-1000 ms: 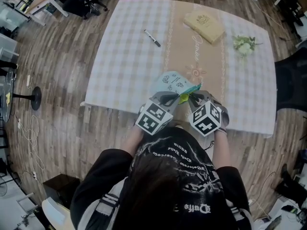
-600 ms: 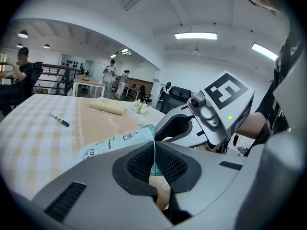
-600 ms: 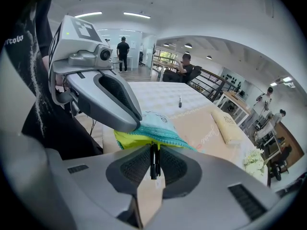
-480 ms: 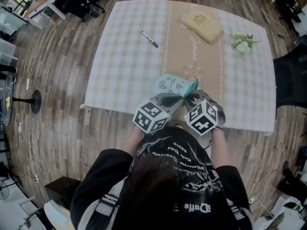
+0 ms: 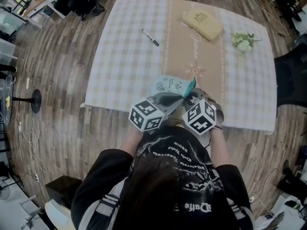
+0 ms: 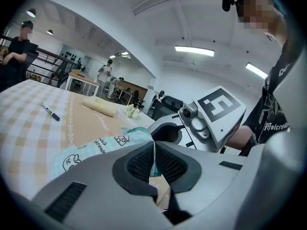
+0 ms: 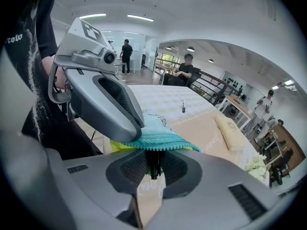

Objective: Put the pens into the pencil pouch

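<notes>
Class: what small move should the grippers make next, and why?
Probably draw the right gripper along the teal zip to open the pouch: it pinches what looks like the zip pull, the left gripper clamps the pouch's fabric, and the pen lies far off.

My worktop [image 5: 94, 98] is covered by a pale checked cloth [image 5: 124, 66], w/ a beige runner [image 5: 192, 47] down the ctr, near edge to far. On the cloth, far L of the runner: one black pen [image 5: 150, 38], lying slantwise, alone. Far end of the runner: flat tan box [image 5: 202, 25], askew. R of it, apart: small white flower bunch [image 5: 243, 41]. Near edge, over the runner: pencil pouch [image 5: 170, 86]; can't tell how much of it rests down.
</notes>
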Motion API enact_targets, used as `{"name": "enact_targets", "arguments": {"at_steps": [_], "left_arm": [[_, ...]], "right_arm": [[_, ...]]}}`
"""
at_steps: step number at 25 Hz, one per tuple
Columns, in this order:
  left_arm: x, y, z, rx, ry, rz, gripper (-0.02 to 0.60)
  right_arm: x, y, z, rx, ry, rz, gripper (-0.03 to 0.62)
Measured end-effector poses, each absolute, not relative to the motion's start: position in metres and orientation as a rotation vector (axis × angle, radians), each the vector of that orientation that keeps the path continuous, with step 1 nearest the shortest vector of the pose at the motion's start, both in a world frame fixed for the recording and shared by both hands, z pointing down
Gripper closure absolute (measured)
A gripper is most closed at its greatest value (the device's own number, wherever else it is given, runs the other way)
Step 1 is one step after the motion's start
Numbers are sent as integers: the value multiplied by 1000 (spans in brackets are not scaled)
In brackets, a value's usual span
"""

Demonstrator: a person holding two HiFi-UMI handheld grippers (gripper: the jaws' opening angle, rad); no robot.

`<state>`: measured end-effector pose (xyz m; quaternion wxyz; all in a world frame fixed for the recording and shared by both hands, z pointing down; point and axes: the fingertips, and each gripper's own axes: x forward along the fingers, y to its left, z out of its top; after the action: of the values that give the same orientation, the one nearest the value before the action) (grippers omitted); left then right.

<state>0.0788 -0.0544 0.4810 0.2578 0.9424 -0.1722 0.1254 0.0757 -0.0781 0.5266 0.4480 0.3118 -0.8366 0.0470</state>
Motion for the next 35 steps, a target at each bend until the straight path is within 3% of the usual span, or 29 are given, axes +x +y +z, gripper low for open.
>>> {"name": "enact_targets", "arguments": {"at_steps": [13, 27, 35], "left_arm": [[62, -73, 475, 2505, -588, 239, 554], [-1, -107, 447, 2421, -868, 43, 554], [-62, -112, 438, 2365, -1035, -43, 554]], "right_arm": [[80, -86, 500, 878, -2136, 114, 411], [97, -116, 448, 1197, -2344, 215, 405], [71, -140, 442, 1205, -2429, 222, 401]]}}
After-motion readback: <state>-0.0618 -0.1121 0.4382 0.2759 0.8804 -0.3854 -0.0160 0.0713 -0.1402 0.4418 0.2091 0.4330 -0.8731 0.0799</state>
